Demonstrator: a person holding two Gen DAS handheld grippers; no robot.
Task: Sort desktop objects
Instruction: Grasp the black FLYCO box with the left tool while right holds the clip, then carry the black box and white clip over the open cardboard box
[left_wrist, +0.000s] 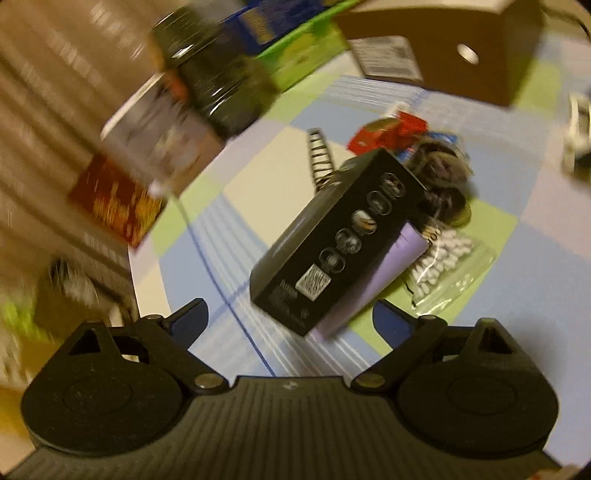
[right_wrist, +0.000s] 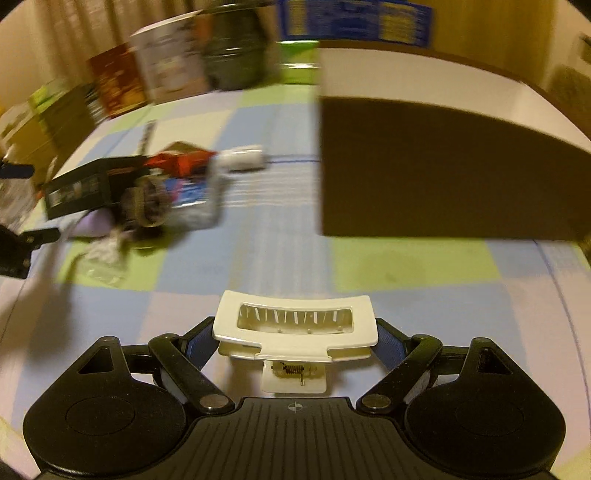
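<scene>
Right hand-held gripper (right_wrist: 295, 345): nearest the camera, its blue pads pressed against both ends of a white hair clip (right_wrist: 295, 328), which it grips crosswise above the table.
Left hand-held gripper (left_wrist: 291, 321): jaws spread wide with nothing between them, pointing down at the pile.
Black box (left_wrist: 332, 243): just ahead of the left hand-held gripper, tilted, leaning on a lilac tube (left_wrist: 399, 266).
Pile around the box: a red packet (left_wrist: 388, 134) behind it, a dark round bundle (left_wrist: 443, 173) beside it, a clear bag of small white pieces (left_wrist: 443, 262) to its right, a metal spring (left_wrist: 321, 155) at the back.
White cylinder (right_wrist: 245, 158): lying on its side, apart from the pile, toward the brown box.
Brown cardboard box (right_wrist: 436, 166): large, ahead and to the right of the clip, well apart from the pile.
Table (right_wrist: 277, 258): covered with a checked cloth in pale blue, green and cream.
Back edge: upright cartons and a dark jar (right_wrist: 236, 48) in a row, blurred.
Room: beige curtain folds behind the table; both views smeared by motion.
</scene>
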